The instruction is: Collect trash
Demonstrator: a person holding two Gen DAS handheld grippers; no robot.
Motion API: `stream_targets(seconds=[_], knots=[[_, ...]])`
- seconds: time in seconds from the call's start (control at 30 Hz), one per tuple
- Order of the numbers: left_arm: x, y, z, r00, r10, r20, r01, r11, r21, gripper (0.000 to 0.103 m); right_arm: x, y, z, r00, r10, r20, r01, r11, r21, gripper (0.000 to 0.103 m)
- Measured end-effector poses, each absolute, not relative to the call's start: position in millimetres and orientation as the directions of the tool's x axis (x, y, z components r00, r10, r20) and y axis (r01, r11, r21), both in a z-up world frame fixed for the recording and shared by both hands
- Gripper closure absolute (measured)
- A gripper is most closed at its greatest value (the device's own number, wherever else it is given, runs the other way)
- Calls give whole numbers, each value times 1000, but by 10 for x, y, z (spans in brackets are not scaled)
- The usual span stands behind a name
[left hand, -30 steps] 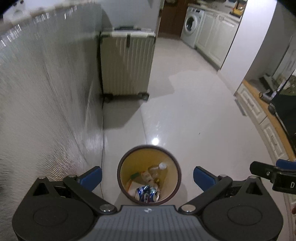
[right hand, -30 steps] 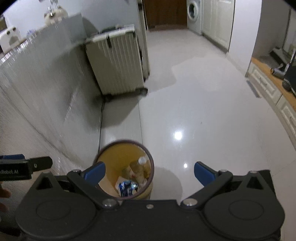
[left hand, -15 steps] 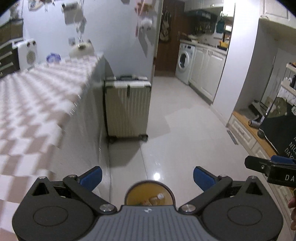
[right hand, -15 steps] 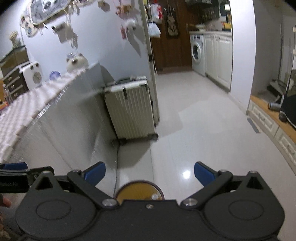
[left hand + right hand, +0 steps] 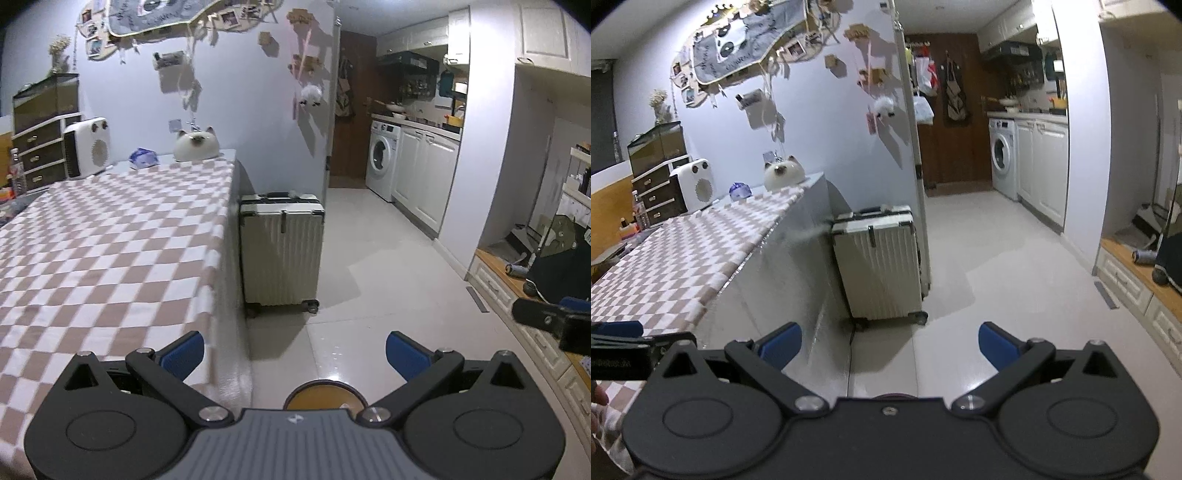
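Both grippers are hanging with jaws spread wide and holding nothing: the left gripper (image 5: 294,353) over the edge of the checkered tablecloth (image 5: 110,251), the right gripper (image 5: 889,346) beside it. The trash bin (image 5: 320,392) is peeking out on the floor directly below, a ribbed suitcase (image 5: 282,251) standing just beyond against the table end.

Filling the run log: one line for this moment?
left gripper open, empty | right gripper open, empty | bin on floor below | checkered table ahead

Dim bluish light, fisheye-bent edges, slight blur
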State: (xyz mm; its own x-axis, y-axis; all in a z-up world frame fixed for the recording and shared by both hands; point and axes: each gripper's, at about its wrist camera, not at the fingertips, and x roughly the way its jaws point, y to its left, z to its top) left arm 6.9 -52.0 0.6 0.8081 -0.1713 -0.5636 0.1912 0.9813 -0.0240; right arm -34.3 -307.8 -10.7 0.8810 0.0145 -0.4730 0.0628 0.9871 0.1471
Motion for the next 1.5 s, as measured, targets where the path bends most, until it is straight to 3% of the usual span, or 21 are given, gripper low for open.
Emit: stream_targets(seconds=[0.43,1.5], knots=[[-336,-78,70,828,-116,-549,132,991,-10,0,-715,-2702,60,890,-1,-457,51,994,97,0],[-687,-55,-193,749,-111,-654,126,992,-25,0,-1082,-2501,-142,806,-50,-590,70,998,11,0]])
